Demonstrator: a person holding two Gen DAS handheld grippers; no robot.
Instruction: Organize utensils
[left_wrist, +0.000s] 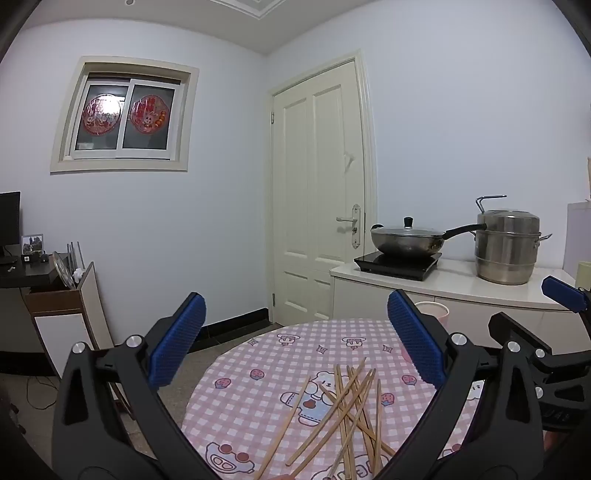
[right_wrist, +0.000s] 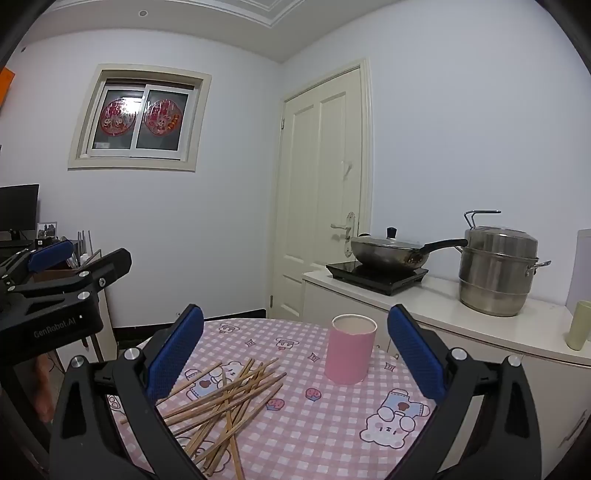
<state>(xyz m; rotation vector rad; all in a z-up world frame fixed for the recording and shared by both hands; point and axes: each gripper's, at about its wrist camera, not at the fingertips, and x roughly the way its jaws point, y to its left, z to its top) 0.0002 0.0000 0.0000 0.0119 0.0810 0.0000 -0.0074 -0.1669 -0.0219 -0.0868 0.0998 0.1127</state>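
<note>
Round table (right_wrist: 295, 424) in pink checked cloth — chopsticks (right_wrist: 221, 398) heaped, pink cup (right_wrist: 350, 350) upright; both claws wide.

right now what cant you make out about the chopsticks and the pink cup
- Chopsticks: near ends cut off by the bottom edge in the left wrist view; crossings make the count unclear.
- Pink cup: inside hidden by its wall in the right wrist view; mostly hidden behind the left tongs in the other.
</note>
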